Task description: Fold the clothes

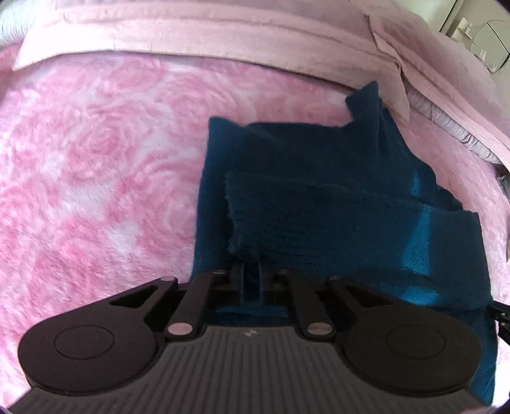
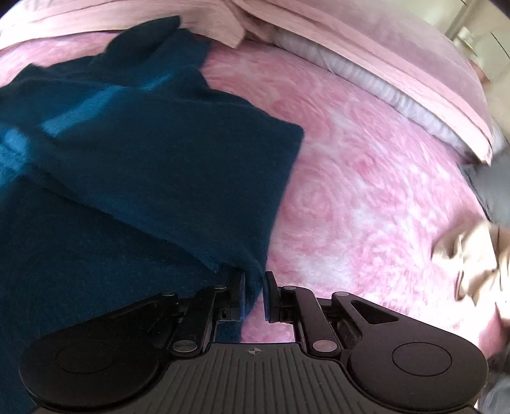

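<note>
My left tool (image 1: 251,280) & right tool (image 2: 254,294) each pinch an edge of the dark teal garment (image 1: 318,197). It lies partly folded on the bed's pink rose-print blanket (image 1: 95,165), w/ pink pillows (image 1: 197,28) behind.

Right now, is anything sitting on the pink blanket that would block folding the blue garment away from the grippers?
Nothing visible. Both the left gripper and right gripper already pinch the blue garment; the pink blanket beyond it looks bare.

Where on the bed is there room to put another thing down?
Bare pink rose-patterned fleece blanket lies left of the dark teal knitted garment. Another patch runs between it, the pale pink pillows and the beige crumpled cloth. The garment's middle is crowded.
</note>
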Action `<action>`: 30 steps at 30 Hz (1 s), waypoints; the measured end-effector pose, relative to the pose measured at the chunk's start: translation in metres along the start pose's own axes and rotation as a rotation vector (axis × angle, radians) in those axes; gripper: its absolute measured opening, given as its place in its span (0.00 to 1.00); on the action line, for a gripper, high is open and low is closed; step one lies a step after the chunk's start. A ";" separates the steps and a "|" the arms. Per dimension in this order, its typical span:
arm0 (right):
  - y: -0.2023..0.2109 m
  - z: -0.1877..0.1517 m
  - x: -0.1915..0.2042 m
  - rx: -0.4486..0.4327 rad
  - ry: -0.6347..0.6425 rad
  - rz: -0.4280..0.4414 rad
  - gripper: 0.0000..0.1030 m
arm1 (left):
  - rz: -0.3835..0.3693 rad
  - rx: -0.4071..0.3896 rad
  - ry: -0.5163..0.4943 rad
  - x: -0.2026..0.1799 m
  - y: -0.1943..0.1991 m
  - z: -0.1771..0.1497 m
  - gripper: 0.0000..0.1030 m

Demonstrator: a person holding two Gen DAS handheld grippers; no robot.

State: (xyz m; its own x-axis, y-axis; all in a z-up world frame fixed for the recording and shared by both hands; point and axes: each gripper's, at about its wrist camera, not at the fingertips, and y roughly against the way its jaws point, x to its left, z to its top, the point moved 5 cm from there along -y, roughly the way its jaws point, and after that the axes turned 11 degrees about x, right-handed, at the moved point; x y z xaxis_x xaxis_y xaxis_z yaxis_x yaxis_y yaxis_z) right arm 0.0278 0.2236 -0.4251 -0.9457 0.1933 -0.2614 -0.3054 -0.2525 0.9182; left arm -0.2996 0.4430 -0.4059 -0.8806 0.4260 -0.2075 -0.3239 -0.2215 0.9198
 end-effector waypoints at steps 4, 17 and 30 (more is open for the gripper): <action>0.014 0.006 -0.005 0.023 0.001 0.021 0.10 | 0.082 -0.053 0.043 0.005 0.029 0.003 0.11; 0.001 0.076 -0.025 -0.112 -0.218 0.259 0.50 | 0.026 -0.037 -0.114 -0.030 -0.029 0.028 0.10; -0.051 0.128 -0.100 0.006 -0.424 0.536 0.50 | -0.093 -0.032 0.005 -0.012 -0.014 0.107 0.25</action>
State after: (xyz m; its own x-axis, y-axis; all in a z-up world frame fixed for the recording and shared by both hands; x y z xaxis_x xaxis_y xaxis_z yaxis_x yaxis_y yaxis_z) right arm 0.1523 0.3386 -0.4074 -0.8403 0.3984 0.3678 0.1945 -0.4116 0.8904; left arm -0.2474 0.5342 -0.3805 -0.8479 0.4418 -0.2930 -0.4149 -0.2090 0.8856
